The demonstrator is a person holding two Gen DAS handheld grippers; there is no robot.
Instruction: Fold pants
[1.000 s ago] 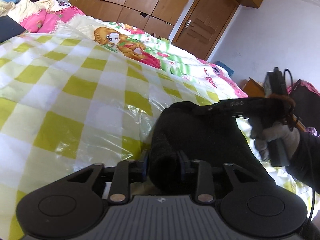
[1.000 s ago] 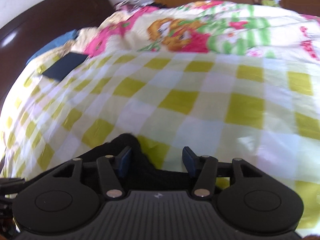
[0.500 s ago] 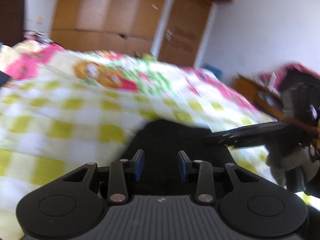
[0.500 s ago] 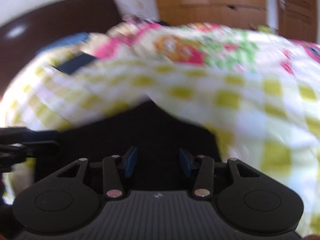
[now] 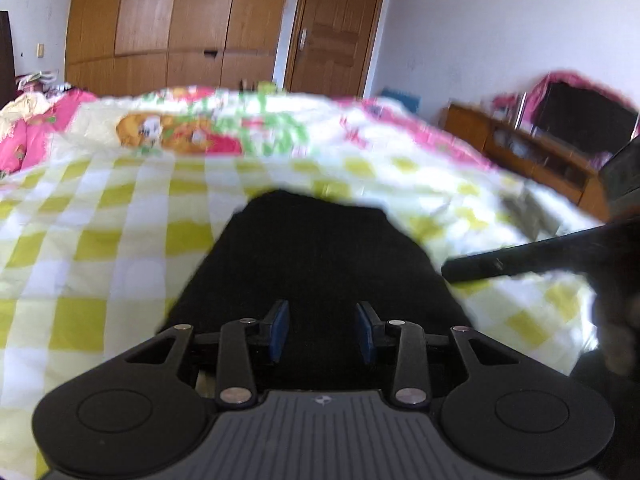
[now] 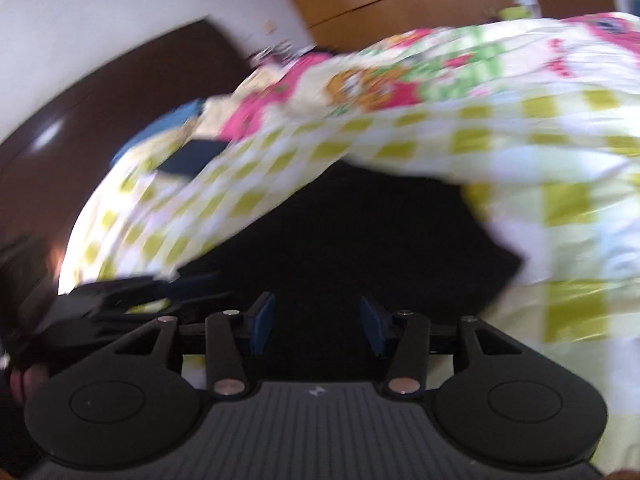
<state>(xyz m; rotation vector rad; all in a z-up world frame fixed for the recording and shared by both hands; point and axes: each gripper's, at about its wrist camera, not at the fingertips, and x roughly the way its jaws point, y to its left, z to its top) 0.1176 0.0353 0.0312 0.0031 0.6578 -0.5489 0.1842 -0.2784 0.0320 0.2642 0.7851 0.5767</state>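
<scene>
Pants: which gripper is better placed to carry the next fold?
Probably left. The left gripper has the black pants filling its jaws; the right gripper has just been opening its jaws, pants between them, grip unclear.

- We see the pants [image 5: 320,264] now spread wide ahead of the left gripper [image 5: 322,330], no longer a bunched roll pinched between its pads.
- The right gripper [image 6: 316,322] now has cloth from 10 to 2 o'clock; its jaws have just been opening.
</scene>
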